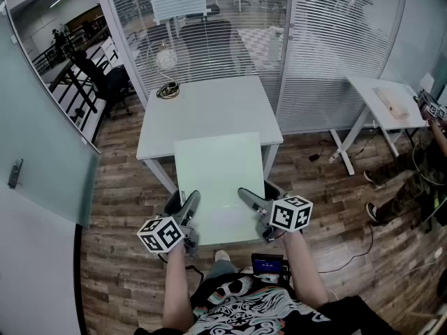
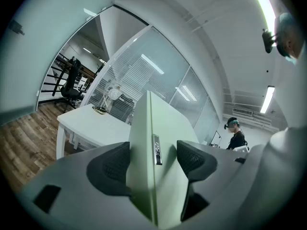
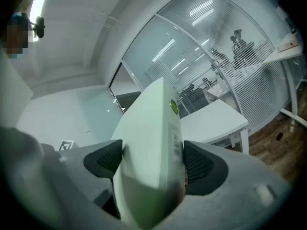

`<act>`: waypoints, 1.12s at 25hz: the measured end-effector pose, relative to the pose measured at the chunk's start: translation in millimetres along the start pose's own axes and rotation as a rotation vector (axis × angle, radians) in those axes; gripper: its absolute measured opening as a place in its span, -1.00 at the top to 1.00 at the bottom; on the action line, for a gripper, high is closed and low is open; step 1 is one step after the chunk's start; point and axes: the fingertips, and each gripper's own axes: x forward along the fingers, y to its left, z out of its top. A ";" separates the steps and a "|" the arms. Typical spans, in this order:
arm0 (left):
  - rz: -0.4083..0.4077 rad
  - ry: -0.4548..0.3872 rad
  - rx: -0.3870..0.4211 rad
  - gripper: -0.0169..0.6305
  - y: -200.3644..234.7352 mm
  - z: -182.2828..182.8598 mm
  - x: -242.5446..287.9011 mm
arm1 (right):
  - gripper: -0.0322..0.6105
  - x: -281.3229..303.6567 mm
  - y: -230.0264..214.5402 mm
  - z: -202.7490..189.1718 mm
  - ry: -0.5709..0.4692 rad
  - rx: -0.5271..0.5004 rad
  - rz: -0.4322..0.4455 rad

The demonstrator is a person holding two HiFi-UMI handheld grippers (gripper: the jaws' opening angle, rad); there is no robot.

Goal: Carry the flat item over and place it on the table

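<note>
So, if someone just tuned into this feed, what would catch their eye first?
The pale green flat panel, held level low in the head view. The left gripper and right gripper each have their jaws clamped on its near end. Just ahead stands the white table, with a small fan at its far left corner.

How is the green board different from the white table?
The board is pale green; the table is white. The board is held by the left tool and right tool; the table stands on legs. The table carries a fan; the board is bare. Both are flat.
</note>
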 end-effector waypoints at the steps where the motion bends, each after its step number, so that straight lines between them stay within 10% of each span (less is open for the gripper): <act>1: 0.000 0.000 0.000 0.02 0.1 -0.1 -0.7 | -0.29 0.5 -0.4 0.8 0.000 0.000 0.001; 28: 0.008 0.061 0.006 0.02 73.9 26.5 119.9 | -0.29 106.0 -92.5 36.3 -0.003 0.088 -0.048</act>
